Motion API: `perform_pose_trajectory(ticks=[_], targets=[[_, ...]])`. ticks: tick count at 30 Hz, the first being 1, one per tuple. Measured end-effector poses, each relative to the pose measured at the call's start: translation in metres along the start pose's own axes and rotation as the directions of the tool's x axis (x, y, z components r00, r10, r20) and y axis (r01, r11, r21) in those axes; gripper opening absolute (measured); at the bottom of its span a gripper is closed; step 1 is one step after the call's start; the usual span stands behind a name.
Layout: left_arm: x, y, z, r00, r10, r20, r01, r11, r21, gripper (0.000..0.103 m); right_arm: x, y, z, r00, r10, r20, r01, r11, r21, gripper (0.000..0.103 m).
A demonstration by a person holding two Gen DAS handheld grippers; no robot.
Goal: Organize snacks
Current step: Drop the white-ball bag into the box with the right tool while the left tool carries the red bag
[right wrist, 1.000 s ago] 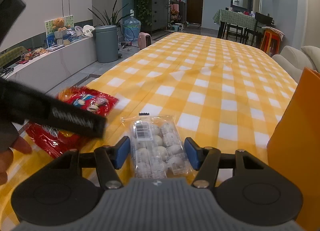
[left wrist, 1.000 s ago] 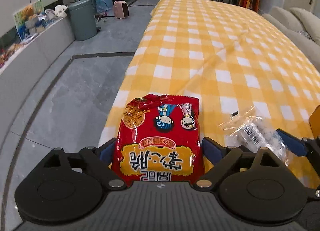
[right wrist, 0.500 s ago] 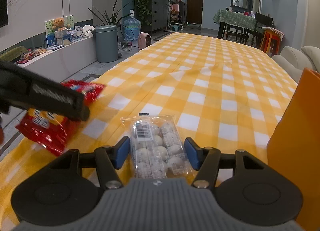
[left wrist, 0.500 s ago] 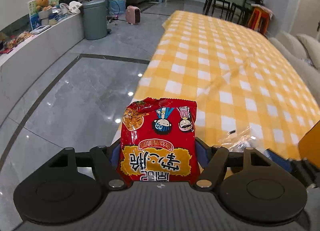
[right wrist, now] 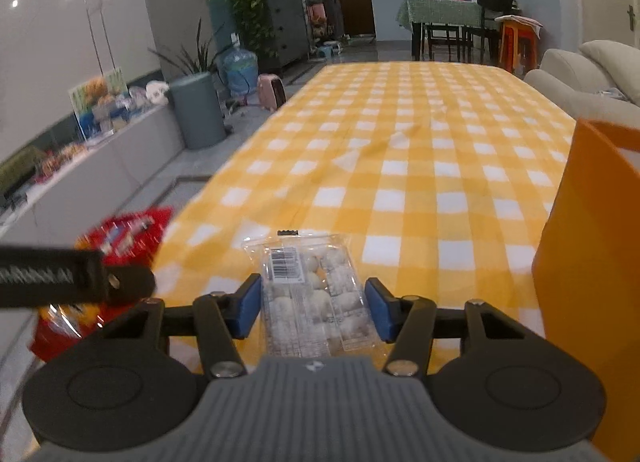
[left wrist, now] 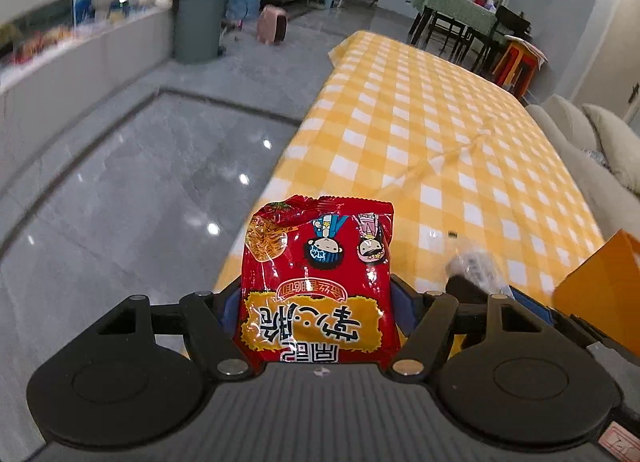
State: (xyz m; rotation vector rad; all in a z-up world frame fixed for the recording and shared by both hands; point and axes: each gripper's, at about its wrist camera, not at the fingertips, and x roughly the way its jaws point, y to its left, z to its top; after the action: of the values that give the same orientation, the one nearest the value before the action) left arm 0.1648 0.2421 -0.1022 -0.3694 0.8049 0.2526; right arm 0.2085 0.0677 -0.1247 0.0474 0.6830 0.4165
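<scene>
the tablecloth point(right wrist: 420, 166) is a yellow and white check. the snack bag point(left wrist: 316, 286) is glossy red, with a yellow patch bearing white and black characters, two small cartoon heads and a round picture of orange noodles. the clear packet point(right wrist: 316, 294) shows pale whitish round pieces and a white barcode label with black bars. the box point(right wrist: 588, 262) at the right edge is plain orange. the right gripper point(right wrist: 314, 308) has black arms, blue pads and a ribbed grey body. the bin point(right wrist: 198, 110) is grey-green. the floor point(left wrist: 120, 198) is grey marbled tile with a darker band.
</scene>
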Motion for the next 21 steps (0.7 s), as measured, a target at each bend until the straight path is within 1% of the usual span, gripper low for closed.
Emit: perform_pose_trajectory(ticks=[2,5,8,11,15,18,21], targets=[[0.0,0.005,-0.004,1.0,-0.018,-0.024,0.017,0.999,-0.039,0.081,-0.009,0.0,0.003,1.0,0.018,0.017,-0.018,1.0,0.006,0.054],[-0.008,0.014,-0.009,0.997,-0.067,-0.025,0.064,0.992,-0.112,0.081,-0.023,0.0,0.006,0.998,0.048,0.041,-0.049,0.998,0.029,0.054],[-0.017,0.02,-0.013,0.996,-0.087,-0.015,0.084,0.985,-0.151,0.081,-0.04,-0.007,0.007,0.995,0.076,0.064,-0.082,0.992,0.092,0.054],[-0.027,0.016,-0.015,0.998,-0.07,0.004,0.07,0.989,-0.133,0.081,-0.059,-0.013,0.008,0.991,0.093,0.097,-0.105,0.986,0.128,0.054],[-0.046,0.002,-0.019,0.998,-0.039,0.05,0.045,0.992,-0.114,0.081,-0.083,-0.018,0.012,0.985,0.106,0.135,-0.127,0.979,0.157,0.054],[-0.06,-0.014,-0.021,0.996,-0.043,0.074,0.05,0.995,-0.088,0.081,-0.1,-0.026,0.015,0.98,0.117,0.159,-0.145,0.973,0.179,0.054],[-0.075,-0.037,-0.021,0.994,-0.021,0.109,0.025,0.999,-0.041,0.081,-0.12,-0.038,0.02,0.976,0.12,0.181,-0.153,0.971,0.181,0.054]])
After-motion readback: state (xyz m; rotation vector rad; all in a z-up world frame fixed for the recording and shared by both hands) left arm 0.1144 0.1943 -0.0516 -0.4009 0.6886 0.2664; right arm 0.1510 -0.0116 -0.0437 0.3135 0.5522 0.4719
